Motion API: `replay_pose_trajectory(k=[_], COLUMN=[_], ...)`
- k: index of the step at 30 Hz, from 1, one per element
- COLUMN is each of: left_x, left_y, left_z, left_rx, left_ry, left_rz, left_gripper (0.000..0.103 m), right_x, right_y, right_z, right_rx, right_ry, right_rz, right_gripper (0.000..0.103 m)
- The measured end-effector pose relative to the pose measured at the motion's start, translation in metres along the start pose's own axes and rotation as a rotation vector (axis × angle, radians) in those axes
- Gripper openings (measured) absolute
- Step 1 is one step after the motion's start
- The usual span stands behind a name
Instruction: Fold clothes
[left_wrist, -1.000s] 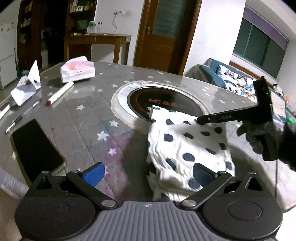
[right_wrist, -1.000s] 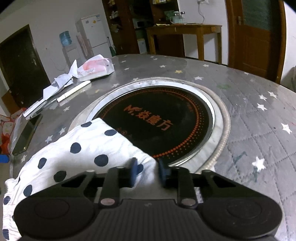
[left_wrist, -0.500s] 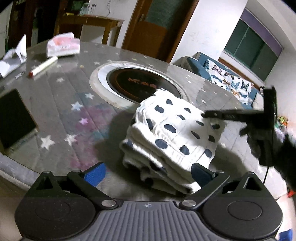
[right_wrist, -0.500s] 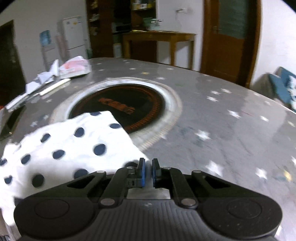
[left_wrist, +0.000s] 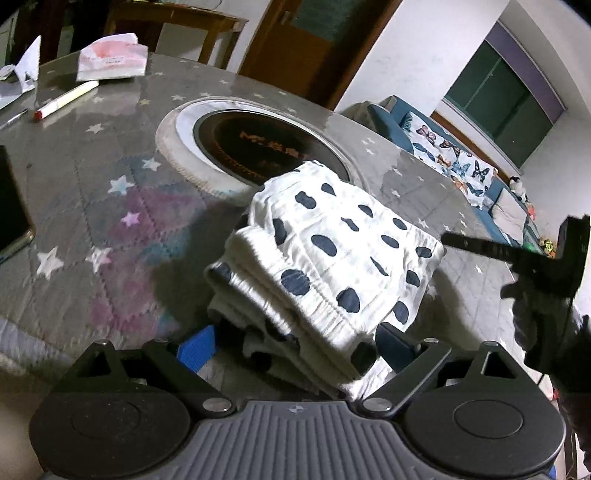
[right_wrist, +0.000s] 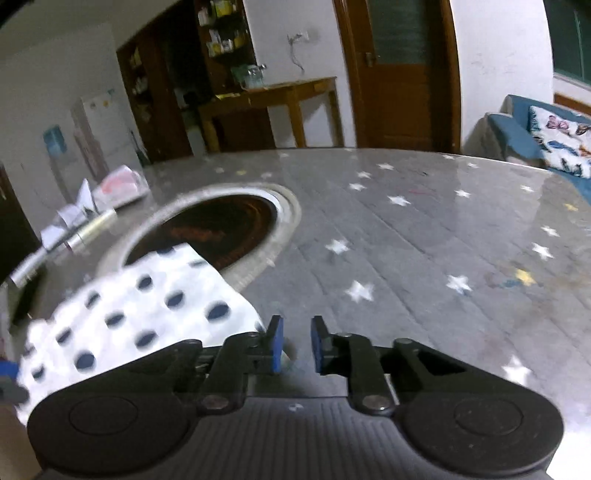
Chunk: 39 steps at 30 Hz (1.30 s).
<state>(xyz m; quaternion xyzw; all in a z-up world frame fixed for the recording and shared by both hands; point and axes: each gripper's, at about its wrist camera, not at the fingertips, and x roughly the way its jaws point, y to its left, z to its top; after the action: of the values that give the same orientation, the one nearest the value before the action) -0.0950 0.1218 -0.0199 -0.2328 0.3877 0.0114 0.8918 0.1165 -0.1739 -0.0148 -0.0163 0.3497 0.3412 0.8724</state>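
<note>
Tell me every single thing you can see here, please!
Table: one, grey with stars, under everything.
Folded cloth: one, white with dark dots, near side of the table.
Cooktop: one, black and round, set in the table behind the cloth.
Marker: one, white with a red end, far left.
Tissue pack: one, pink and white, beyond the marker.
Phone: one, black, left edge.
Sofa: one, blue, right of the table.
Door: one, brown, back wall.
Left tongs: one, black with blue pads, wide, just been closing, cloth's near edge between them.
Right tongs: one, black with blue pads, just been opening, nothing between.
Gloved hand: one, dark, holding the right tongs.
</note>
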Motion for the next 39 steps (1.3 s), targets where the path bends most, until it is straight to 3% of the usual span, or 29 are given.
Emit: replay_pose_trajectory(k=[5, 10, 11, 13, 17, 21, 29, 36, 39], left_x=[-0.003, -0.004, -0.003, -0.002, 0.006, 0.022, 0.078, 0.077, 0.069], left_y=[0.002, 0.003, 0.004, 0.005, 0.0, -0.015, -0.071, -0.076, -0.076], left_z=[-0.001, 0.001, 0.001, 0.002, 0.008, 0.02, 0.049, 0.051, 0.057], left_rx=[-0.018, -0.03, -0.035, -0.042, -0.027, 0.029, 0.196, 0.246, 0.247], left_ry=[-0.008, -0.017, -0.015, -0.015, -0.005, -0.014, 0.002, -0.002, -0.042], left_rz=[0.004, 0.014, 0.013, 0.014, 0.002, -0.014, -0.104, -0.092, -0.071], left_gripper=[0.093, 0.092, 0.088, 0.086, 0.075, 0.075, 0.074, 0.075, 0.074], right_x=[0.029, 0.051, 0.051, 0.047, 0.029, 0.003, -0.057, -0.1, -0.101], right_y=[0.008, 0.016, 0.017, 0.019, 0.025, 0.021, -0.02, -0.034, -0.033], right_z=[0.013, 0.009, 0.007, 0.004, -0.01, -0.024, -0.062, -0.083, -0.065], right_rx=[0.038, 0.008, -0.002, -0.009, -0.071, -0.087, 0.081, 0.158, 0.149], right_ry=[0.015, 0.088, 0.085, 0.09, 0.092, 0.068, 0.011, -0.011, -0.046], right_rz=[0.101, 0.12, 0.121, 0.126, 0.069, -0.037, -0.28, -0.318, -0.283], right_gripper=[0.028, 0.028, 0.027, 0.011, 0.008, 0.008, 0.007, 0.013, 0.016])
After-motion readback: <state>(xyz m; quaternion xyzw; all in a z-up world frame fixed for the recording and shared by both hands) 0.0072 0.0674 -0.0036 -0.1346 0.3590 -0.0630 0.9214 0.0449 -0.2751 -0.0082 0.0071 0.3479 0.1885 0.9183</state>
